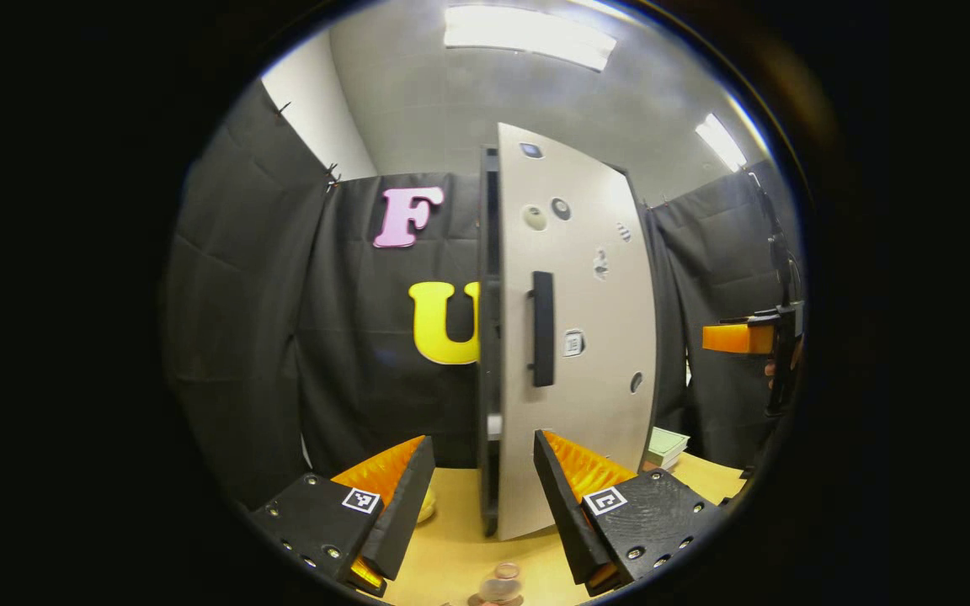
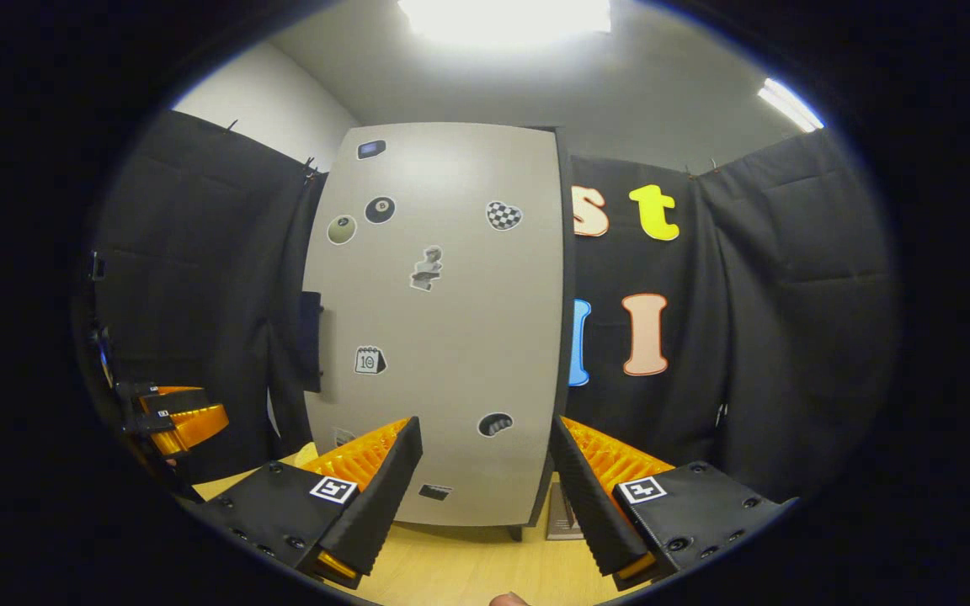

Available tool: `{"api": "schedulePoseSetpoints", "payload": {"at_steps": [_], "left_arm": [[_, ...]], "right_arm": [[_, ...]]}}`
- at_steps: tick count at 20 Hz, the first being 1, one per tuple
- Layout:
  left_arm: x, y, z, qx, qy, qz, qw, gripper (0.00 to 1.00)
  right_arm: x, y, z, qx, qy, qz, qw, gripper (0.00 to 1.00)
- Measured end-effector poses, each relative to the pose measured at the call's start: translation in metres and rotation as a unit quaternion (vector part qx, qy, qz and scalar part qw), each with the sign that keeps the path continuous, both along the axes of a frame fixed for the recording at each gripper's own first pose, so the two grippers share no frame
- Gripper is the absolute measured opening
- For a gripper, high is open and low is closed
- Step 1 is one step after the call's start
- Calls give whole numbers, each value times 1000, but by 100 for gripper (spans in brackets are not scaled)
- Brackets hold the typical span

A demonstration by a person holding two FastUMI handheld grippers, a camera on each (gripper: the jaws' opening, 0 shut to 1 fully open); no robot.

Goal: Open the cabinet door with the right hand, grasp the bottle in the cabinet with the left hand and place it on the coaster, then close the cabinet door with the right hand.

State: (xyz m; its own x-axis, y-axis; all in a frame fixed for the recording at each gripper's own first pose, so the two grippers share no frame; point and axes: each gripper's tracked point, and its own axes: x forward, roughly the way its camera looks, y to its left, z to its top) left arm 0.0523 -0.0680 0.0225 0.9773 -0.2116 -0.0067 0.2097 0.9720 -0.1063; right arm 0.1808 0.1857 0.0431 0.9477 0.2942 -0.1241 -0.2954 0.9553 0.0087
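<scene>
Left gripper view: the left claw (image 1: 483, 471) is held wide and empty above the counter (image 1: 460, 547), aimed at the edge of the cabinet door (image 1: 578, 337). The door looks shut or nearly so, its black handle (image 1: 542, 328) facing this side. The bottle cannot be seen; by the task it should be inside the cabinet, behind the door. A small round object (image 1: 498, 587), possibly the coaster, lies on the counter just below the claw; it is too cropped to tell. A stack of pale books (image 1: 666, 446) sits beyond the door. The right claw (image 1: 738, 338) hovers well apart at the far right.

Right gripper view: the right claw (image 2: 485, 471) is also wide and empty, squared to the sticker-covered door (image 2: 443, 337), apart from it. The handle (image 2: 310, 341) shows at the door's left edge, so this claw would probably need to shift that way to pull. The left claw (image 2: 178, 421) waits at lower left, presumably clear of the door's swing.
</scene>
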Motion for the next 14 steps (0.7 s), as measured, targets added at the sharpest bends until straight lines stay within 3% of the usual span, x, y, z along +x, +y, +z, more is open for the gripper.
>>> {"api": "schedulePoseSetpoints", "payload": {"at_steps": [7, 14], "left_arm": [[1, -53, 15, 6, -6, -21, 1000, 70], [1, -73, 14, 12, -4, -22, 1000, 70]], "right_arm": [[-11, -69, -9, 4, 4, -35, 999, 94], [-12, -87, -14, 11, 3, -35, 999, 96]]}}
